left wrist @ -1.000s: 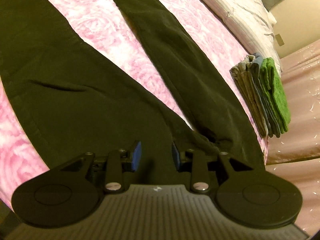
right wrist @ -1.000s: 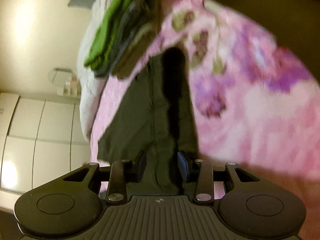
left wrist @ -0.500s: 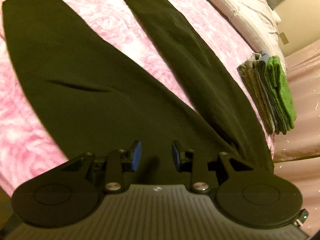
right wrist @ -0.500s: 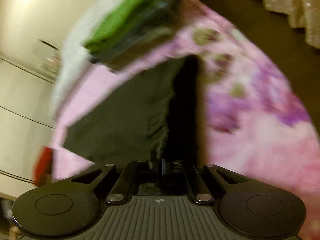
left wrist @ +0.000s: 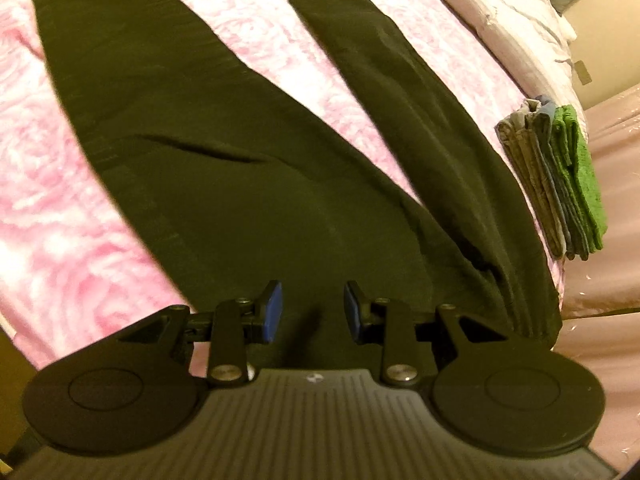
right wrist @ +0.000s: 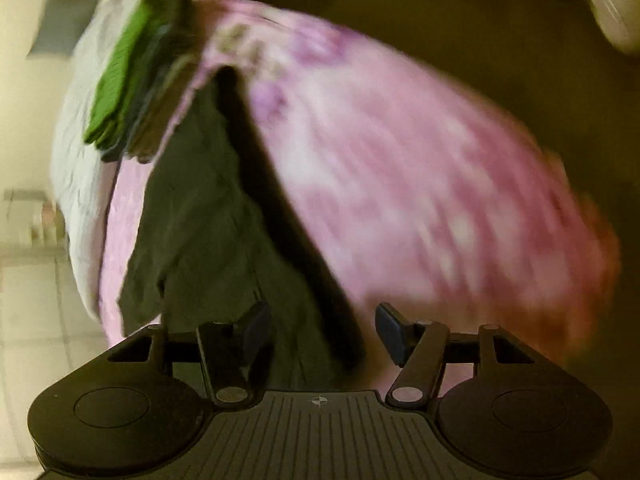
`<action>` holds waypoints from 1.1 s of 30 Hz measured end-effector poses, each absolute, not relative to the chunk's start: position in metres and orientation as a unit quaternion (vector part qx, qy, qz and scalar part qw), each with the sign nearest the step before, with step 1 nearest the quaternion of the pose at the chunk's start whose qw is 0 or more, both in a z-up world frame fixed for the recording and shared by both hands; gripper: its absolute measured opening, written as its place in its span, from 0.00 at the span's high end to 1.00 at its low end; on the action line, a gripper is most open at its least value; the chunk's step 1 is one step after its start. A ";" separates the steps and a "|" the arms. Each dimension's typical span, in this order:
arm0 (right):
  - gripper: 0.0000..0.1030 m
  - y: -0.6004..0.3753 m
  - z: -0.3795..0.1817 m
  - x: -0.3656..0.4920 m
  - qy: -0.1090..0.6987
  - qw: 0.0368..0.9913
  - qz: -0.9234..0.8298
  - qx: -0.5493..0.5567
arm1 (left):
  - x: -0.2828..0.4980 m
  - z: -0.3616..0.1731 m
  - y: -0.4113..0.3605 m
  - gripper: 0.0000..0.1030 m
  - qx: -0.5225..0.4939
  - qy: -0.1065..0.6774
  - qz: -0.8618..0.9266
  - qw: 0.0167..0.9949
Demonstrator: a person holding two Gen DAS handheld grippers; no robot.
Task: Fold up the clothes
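Our right gripper (right wrist: 322,330) has just sprung apart off the dark trousers (left wrist: 224,152), now empty, so that pull looks done; left gripper (left wrist: 312,312) hangs part-open, empty over the waist, legs fanning toward 11 and 1 o'clock on the pink blanket (left wrist: 60,240).

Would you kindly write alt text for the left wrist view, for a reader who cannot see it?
A pair of dark trousers lies spread flat on a pink floral bedspread, its two legs fanning away from the camera. The left gripper hovers over the waist end with its blue-padded jaws apart and nothing between them. A stack of folded cloths, green outermost, sits at the bed's right edge.
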State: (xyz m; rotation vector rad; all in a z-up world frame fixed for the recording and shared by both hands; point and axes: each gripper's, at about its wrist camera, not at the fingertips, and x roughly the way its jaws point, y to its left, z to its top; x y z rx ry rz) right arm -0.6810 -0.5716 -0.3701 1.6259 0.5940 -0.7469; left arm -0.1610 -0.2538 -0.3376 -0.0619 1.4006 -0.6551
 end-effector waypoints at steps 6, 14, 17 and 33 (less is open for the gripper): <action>0.86 -0.535 -0.395 -0.661 0.217 0.541 -0.332 0.741 | -0.158 -0.341 -0.247 0.73 -0.022 0.635 -0.293 0.714; 0.86 -0.532 -0.368 -0.676 0.261 0.580 -0.374 0.675 | -0.121 -0.337 -0.216 0.73 0.014 0.609 -0.264 0.748; 0.61 -0.527 -0.368 -0.666 0.262 0.569 -0.392 0.674 | -0.089 -0.337 -0.195 0.68 0.009 0.596 -0.238 0.767; 0.70 -0.464 -0.359 -0.616 0.163 0.495 -0.556 0.647 | 0.101 -0.384 -0.144 0.87 0.029 0.563 -0.188 0.804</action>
